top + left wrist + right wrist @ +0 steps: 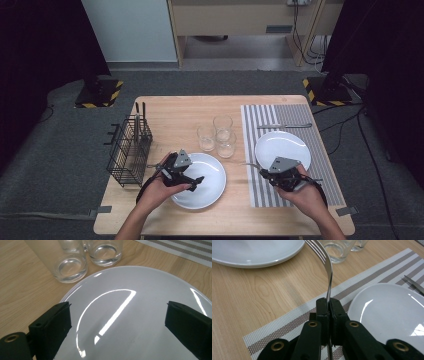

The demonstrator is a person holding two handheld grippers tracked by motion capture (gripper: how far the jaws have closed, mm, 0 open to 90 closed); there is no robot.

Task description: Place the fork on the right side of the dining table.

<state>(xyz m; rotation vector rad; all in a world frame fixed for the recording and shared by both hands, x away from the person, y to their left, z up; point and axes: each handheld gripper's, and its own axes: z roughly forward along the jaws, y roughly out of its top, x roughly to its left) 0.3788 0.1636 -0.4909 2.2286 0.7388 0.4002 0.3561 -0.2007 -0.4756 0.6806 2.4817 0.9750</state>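
1. My right gripper (329,305) is clamped on a fork (325,263), held over the striped placemat (287,320) beside a white plate (392,312).
2. My left gripper (117,322) gapes wide, holding nothing, above another plate (140,302) near the glasses (71,266) on the desk (22,285).

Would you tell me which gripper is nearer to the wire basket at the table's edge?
Left. The left gripper hovers open over the bare-table plate, just beside the wire basket. The right gripper, shut on a fork, is across the table over the striped placemat.
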